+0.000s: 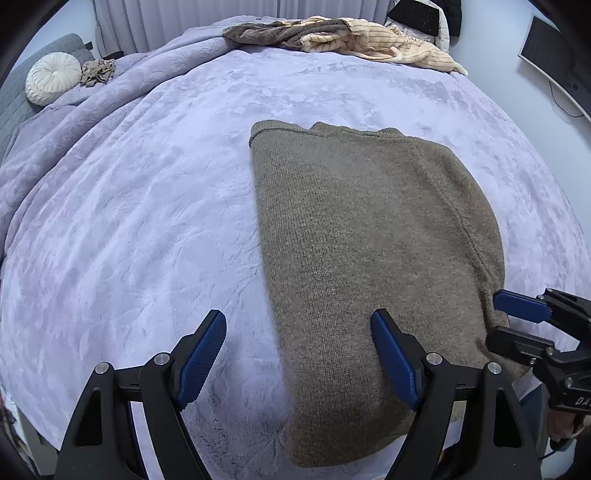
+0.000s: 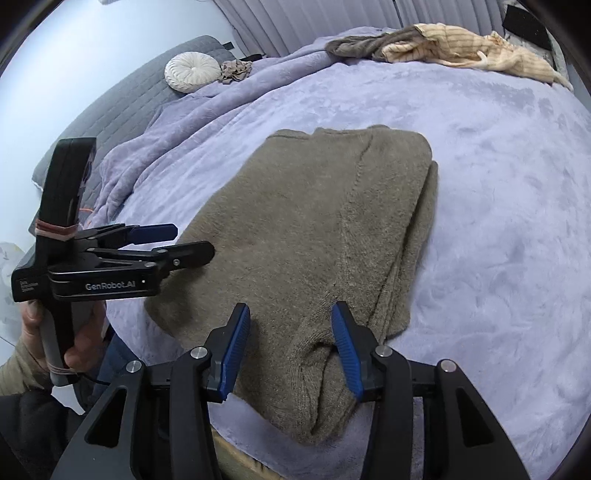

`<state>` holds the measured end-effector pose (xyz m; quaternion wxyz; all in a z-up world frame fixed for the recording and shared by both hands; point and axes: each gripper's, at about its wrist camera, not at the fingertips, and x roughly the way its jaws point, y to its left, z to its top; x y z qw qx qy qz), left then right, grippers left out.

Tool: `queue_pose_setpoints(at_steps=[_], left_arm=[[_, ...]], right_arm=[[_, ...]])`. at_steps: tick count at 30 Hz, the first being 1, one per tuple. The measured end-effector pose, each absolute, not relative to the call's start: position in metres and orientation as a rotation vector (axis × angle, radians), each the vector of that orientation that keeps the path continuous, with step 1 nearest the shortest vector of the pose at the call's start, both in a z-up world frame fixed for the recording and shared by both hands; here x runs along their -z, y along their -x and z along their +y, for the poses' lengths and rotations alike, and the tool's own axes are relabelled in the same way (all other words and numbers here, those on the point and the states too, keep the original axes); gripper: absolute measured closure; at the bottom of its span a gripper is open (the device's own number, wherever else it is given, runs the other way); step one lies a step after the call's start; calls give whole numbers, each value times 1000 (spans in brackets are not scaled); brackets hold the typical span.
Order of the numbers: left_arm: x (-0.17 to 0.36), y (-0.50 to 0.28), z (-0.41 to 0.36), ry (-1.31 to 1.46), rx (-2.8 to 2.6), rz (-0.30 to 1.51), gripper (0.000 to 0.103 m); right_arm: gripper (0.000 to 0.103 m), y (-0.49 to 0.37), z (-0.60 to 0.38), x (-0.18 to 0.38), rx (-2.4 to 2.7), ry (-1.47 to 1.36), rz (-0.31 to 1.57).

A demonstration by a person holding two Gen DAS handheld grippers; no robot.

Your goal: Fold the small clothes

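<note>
Left wrist view: camera set low behind the left gripper (image 1: 298, 352), looking forward across the bed (image 1: 129, 221) from its near edge, close above the folded sweater (image 1: 362, 240). Right wrist view: camera behind the right gripper (image 2: 290, 345), also at the near edge, facing the far side from slightly further right. Both views share the sweater, the lavender bed surface, the far clothes pile (image 1: 332, 35) and the round cushion (image 1: 53, 77) at far left; each also catches the other gripper at its margin.

free: blanket (image 1: 129, 221) left of sweater (image 1: 351, 240) | obstacle: clothes pile (image 1: 332, 37) far edge
</note>
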<state>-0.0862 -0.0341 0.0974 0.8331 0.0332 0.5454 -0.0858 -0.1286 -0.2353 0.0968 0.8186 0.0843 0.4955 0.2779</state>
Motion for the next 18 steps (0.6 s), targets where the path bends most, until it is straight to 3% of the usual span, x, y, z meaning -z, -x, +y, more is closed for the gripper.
queue_pose_setpoints(at_steps=[7,15,18], left_arm=[[-100,87,-38,-110,160,1144,22],[-98,88,-37,-113,158,1149,21],[-96,85,-35,-111,127,1155,10]], right_arm=[[48,88,-228,-137,-638,-130,949],[48,-5,-220,-75,-593,-171,1127],[48,-11,-219,-71,-587,-178,1129]])
